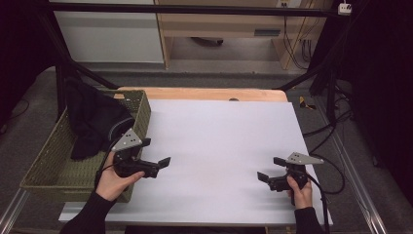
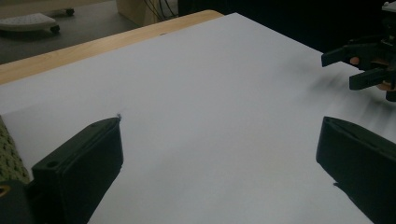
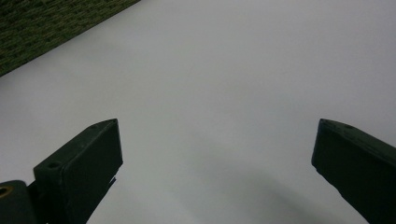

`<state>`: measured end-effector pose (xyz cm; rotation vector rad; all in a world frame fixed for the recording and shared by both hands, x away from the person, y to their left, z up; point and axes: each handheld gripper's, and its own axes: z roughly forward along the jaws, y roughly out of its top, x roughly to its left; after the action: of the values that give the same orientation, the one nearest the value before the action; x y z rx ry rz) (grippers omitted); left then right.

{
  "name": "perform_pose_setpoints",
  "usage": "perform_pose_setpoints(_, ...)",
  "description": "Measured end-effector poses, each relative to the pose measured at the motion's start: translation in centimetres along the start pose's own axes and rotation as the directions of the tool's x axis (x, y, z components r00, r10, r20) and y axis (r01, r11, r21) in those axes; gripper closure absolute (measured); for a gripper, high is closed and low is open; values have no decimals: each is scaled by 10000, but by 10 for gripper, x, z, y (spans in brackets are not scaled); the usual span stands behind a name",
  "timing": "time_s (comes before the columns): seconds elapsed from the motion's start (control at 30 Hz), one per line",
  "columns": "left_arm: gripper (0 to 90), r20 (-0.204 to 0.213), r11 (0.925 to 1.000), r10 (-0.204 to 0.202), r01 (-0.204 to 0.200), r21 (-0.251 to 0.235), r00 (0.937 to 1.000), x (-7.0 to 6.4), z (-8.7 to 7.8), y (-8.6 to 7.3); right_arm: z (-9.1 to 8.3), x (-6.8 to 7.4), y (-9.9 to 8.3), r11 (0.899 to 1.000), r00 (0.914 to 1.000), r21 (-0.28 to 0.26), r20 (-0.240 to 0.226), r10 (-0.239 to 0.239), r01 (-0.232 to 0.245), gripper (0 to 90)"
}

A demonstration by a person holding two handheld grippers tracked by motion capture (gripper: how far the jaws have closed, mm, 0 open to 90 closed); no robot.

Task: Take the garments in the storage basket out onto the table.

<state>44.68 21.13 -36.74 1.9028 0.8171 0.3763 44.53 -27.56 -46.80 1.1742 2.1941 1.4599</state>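
- Both of our grippers hover low over the white sheet point(image 1: 219, 146) that covers the table point(image 1: 204, 93), each held in one hand.
- We keep the left gripper point(image 1: 163, 165) beside the woven basket point(image 1: 48, 161); its fingers point(image 2: 84, 158) stand wide apart and hold nothing.
- We keep the right gripper point(image 1: 268, 169) near the sheet's right edge; its fingers point(image 3: 84, 158) are likewise wide and empty.
- We find the dark cloth point(image 1: 95, 119) heaped in the basket's far end, draped over its rim.
- We judge that the cloth lies behind and to the left of the left gripper, well apart from the right one, so the left hand is the nearer for a pick.
- We cannot tell the cloth's long axis from the bundle.
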Motion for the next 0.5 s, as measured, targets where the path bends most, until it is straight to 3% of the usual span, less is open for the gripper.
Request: perform_pose_setpoints(0.5,0,-624,9997,-34,17,-260,9980,22,-32,18,0,0,0,10000,10000,-1,28,0,1,23)
